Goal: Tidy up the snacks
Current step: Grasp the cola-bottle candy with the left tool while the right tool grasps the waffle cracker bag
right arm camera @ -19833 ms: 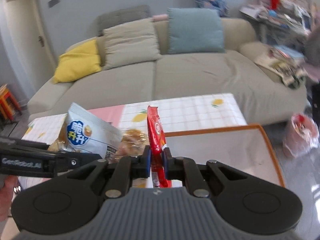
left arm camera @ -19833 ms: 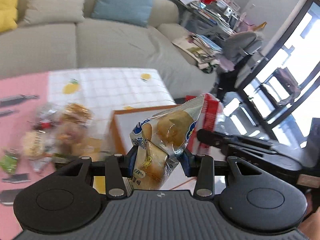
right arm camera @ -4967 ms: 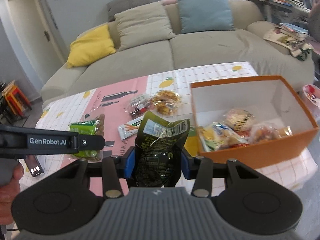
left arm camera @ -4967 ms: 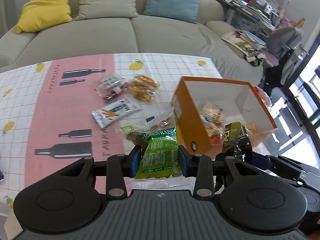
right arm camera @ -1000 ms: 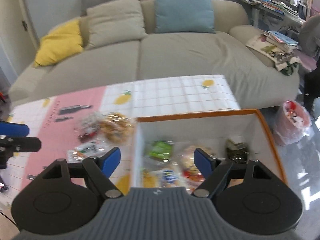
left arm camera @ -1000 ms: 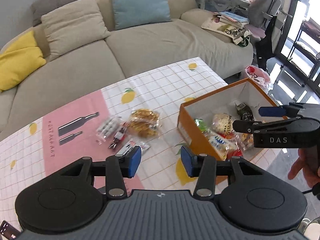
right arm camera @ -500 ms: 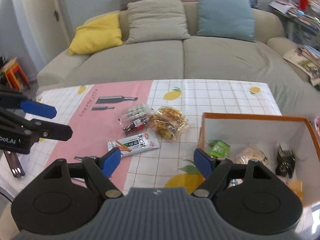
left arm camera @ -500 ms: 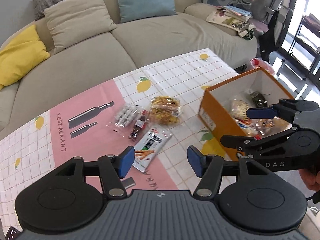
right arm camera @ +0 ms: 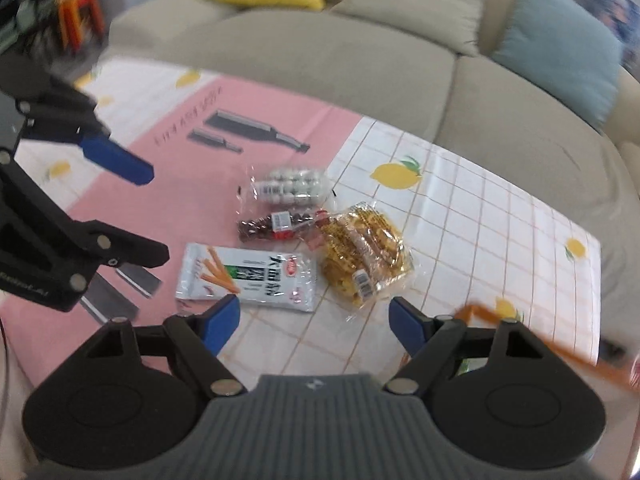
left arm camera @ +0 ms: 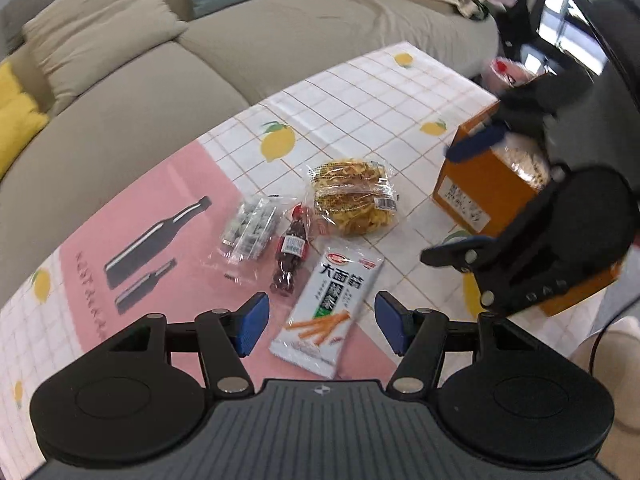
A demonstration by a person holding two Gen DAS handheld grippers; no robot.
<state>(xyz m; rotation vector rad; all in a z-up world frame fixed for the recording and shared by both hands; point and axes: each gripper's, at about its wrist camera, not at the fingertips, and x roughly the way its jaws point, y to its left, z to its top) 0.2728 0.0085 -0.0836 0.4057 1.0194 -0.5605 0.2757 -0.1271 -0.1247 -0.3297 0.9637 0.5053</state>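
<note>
Left wrist view: the left gripper [left arm camera: 318, 322] hangs wide and empty over the white snack packet [left arm camera: 329, 306], flat and glossy on the tablecloth [left arm camera: 168, 184]. The right gripper [right arm camera: 316, 322], jaws just widened, holds nothing near the crinkly yellow noodle bag [right arm camera: 366, 254]. Slick film could slip from the pads, or both could crowd one packet. The orange box [left arm camera: 476, 192] stands rightward.

Glossy plastic snack wrappers [left arm camera: 329, 312], smooth printed cloth on worktop [left arm camera: 360, 92], matt cardboard box [left arm camera: 476, 196], soft fabric sofa [right arm camera: 360, 60]
</note>
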